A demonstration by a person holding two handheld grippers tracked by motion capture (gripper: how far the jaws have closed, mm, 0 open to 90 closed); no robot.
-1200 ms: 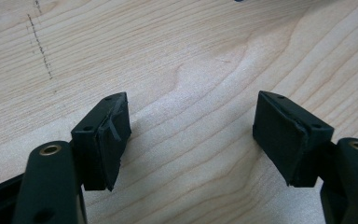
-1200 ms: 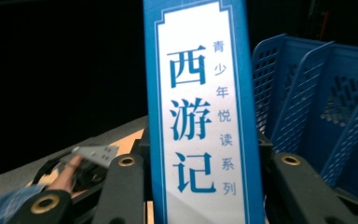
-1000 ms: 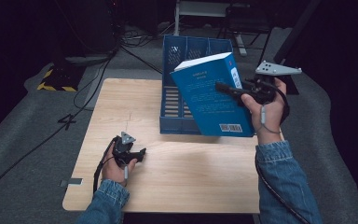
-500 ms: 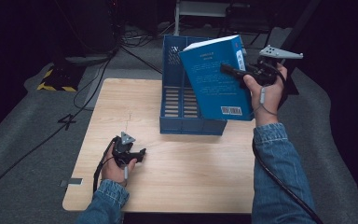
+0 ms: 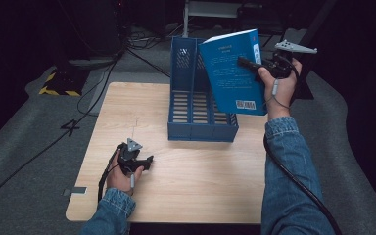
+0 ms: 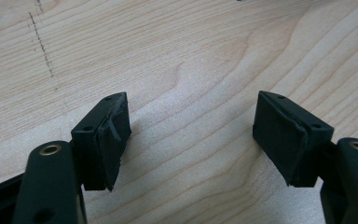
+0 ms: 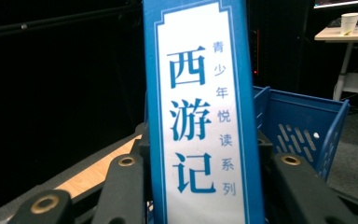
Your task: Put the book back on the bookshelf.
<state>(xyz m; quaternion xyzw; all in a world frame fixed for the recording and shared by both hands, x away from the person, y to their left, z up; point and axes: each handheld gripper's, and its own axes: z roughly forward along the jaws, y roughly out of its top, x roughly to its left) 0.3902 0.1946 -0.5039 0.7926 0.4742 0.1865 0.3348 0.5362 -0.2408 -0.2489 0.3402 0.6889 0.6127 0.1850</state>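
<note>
High view showed our right gripper (image 5: 247, 63) clamped on the spine of the blue book (image 5: 232, 73), held upright in the air above the right side of the blue file rack (image 5: 196, 125) near the table's (image 5: 176, 196) far edge. To do it well, we judged the book should be squared with a slot, then lowered. Our left gripper (image 5: 144, 161) rested near the front-left corner, fingers (image 6: 107, 135) apart and empty.

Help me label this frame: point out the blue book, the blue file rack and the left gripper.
blue book (image 5: 232, 73), high view, middle of its back cover.
blue file rack (image 5: 203, 131), high view, its front wall.
left gripper (image 6: 191, 135), left gripper view, midway between its open fingertips.
</note>
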